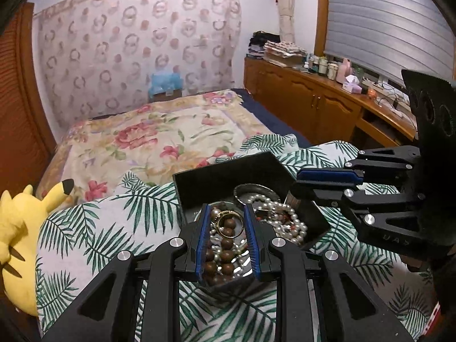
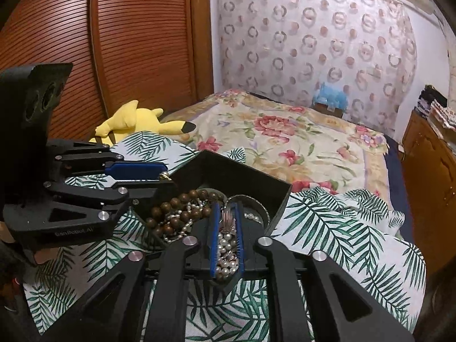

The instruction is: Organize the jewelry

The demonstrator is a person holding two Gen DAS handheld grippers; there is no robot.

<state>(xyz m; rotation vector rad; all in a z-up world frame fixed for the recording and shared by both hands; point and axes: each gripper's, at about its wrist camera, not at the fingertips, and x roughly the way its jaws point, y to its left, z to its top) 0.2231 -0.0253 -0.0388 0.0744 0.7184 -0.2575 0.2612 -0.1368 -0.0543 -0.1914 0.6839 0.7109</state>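
Observation:
A black hexagonal box (image 1: 228, 171) (image 2: 228, 168) sits on a palm-leaf cloth and holds tangled jewelry: brown wooden beads (image 1: 226, 242) (image 2: 173, 202), white pearl strands (image 1: 287, 222) (image 2: 225, 250), a dark bangle (image 1: 253, 192) (image 2: 253, 202). My left gripper (image 1: 226, 216) reaches into the box and is shut on a gold ring (image 1: 229, 218), held at its fingertips. My right gripper (image 2: 226, 213) reaches into the box from the other side, its jaws narrow around a silvery ring (image 2: 227, 213) above the pearls. The right gripper shows in the left wrist view (image 1: 327, 178), the left gripper in the right wrist view (image 2: 134, 171).
The palm-leaf cloth (image 1: 114, 222) (image 2: 342, 228) lies over a bed with a floral cover (image 1: 159, 134). A yellow plush toy (image 1: 20, 233) (image 2: 134, 122) lies at the bed's left. A wooden cabinet with bottles (image 1: 327, 97) stands at the right.

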